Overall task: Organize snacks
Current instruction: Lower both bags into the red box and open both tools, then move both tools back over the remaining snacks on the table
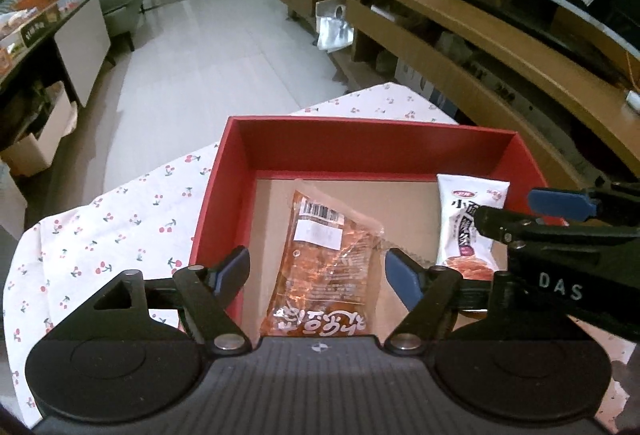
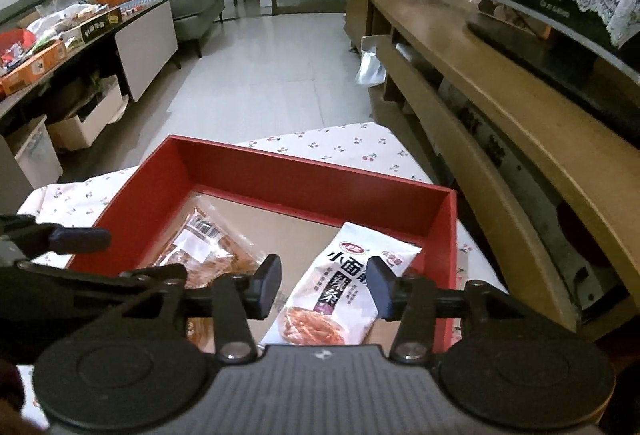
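A red box point(image 1: 420, 139) point(image 2: 320, 175) with a brown floor sits on a cherry-print cloth. Inside it lie an orange see-through snack packet point(image 1: 324, 267) point(image 2: 208, 251) on the left and a white snack packet point(image 1: 468, 231) point(image 2: 340, 299) on the right. My left gripper point(image 1: 318, 275) hovers open above the orange packet, its pads clear of it. My right gripper point(image 2: 324, 289) hovers open over the white packet without pressing it. The right gripper's blue-tipped fingers point(image 1: 560, 205) show at the right edge of the left wrist view.
The cherry-print cloth point(image 1: 120, 219) covers the small table under the box. A long wooden TV cabinet point(image 2: 500, 83) runs along the right. A cluttered side table point(image 2: 60, 35) stands at the left, with white tiled floor point(image 2: 272, 75) between them.
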Available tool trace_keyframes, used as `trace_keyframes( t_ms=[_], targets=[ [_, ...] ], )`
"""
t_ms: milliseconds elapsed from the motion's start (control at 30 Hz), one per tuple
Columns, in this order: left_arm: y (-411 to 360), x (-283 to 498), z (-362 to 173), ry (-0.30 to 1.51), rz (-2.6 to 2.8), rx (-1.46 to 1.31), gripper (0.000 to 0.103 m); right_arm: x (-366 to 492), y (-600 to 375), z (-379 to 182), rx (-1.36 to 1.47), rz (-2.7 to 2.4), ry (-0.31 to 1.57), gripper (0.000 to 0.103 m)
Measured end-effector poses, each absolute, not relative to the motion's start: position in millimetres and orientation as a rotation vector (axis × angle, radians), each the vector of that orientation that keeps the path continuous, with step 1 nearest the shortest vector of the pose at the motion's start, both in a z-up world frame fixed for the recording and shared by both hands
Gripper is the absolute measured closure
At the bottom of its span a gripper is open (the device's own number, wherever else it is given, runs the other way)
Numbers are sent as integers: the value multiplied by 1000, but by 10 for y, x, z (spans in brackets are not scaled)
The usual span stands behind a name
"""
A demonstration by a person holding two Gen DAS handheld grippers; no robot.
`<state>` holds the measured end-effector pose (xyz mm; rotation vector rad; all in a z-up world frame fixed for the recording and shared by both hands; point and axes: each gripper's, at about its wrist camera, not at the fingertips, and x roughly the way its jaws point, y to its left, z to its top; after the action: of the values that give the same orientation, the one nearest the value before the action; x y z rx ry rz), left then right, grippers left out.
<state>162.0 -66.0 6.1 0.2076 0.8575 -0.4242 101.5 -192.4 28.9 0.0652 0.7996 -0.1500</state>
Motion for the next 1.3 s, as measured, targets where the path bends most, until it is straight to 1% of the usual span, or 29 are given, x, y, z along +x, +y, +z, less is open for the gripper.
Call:
trace_keyframes(
  t_ms=[200,767,1300],
  targets=[
    [-610,1477,156,830,-426,216,20,900,-1916,318,74,-140,800,39],
    [-441,1139,194,818,-412,248,18,532,-1732,347,82,-125,820,38],
    [-229,858,93,838,-403,298,18,293,-1501,241,57,-97,870,38]
  ],
)
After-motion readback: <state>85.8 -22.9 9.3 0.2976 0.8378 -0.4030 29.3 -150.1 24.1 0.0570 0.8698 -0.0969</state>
